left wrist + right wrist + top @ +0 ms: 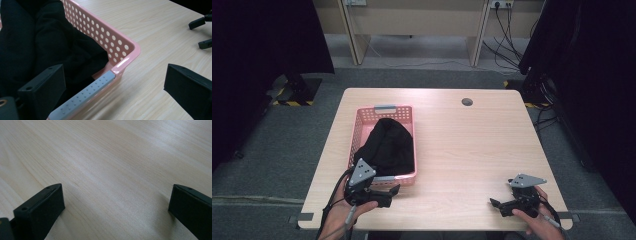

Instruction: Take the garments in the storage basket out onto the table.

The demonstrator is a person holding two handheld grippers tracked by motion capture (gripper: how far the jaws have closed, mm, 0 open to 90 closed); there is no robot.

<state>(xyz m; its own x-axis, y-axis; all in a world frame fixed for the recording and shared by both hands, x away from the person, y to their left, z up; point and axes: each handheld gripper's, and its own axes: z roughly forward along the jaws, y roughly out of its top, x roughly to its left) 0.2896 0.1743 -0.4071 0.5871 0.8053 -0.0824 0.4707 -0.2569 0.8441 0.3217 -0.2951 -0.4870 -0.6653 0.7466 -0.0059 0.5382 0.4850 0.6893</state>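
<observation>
Reaching for the black garment (388,145) heaped in the pink basket (358,131) left of centre, I should clear the near rim before closing; my left hand-held gripper (388,192) hovers wide there, my right hand-held gripper (498,205) wide, low on the surface (472,150).

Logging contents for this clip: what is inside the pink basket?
The pink basket holds a bundled black garment, bulging above the rim. The cloth covers the basket floor, so anything beneath it is hidden. Its exact type is unclear.
</observation>
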